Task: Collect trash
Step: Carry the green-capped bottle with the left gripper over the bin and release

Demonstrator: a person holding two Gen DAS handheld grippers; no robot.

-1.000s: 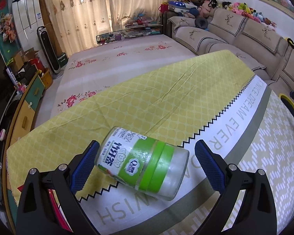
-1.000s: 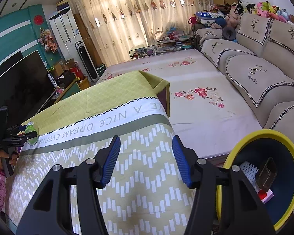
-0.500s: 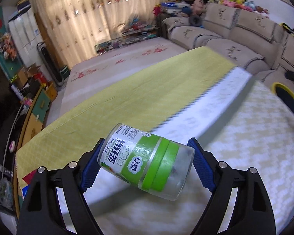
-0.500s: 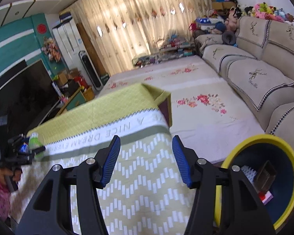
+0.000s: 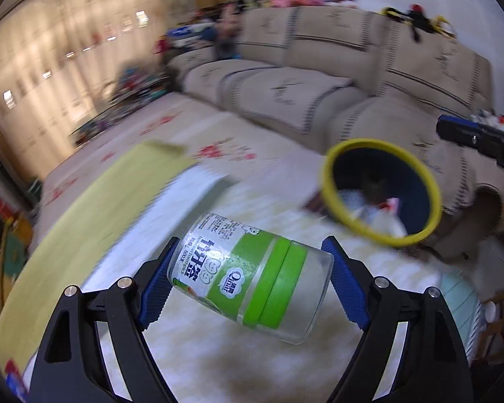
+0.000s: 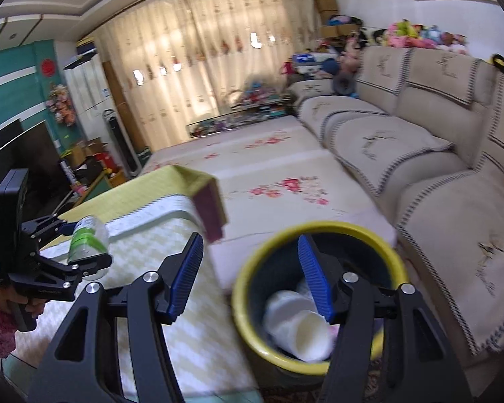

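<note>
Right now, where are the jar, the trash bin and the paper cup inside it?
jar (image 5: 248,277): left wrist view, on its green and white label.
trash bin (image 6: 319,226): right wrist view, on the far part of its yellow rim.
paper cup (image 6: 305,334): right wrist view, on its white side, inside the bin.

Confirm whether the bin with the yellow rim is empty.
No. In the right wrist view, white crumpled trash already lies inside the yellow-rimmed bin.
</note>
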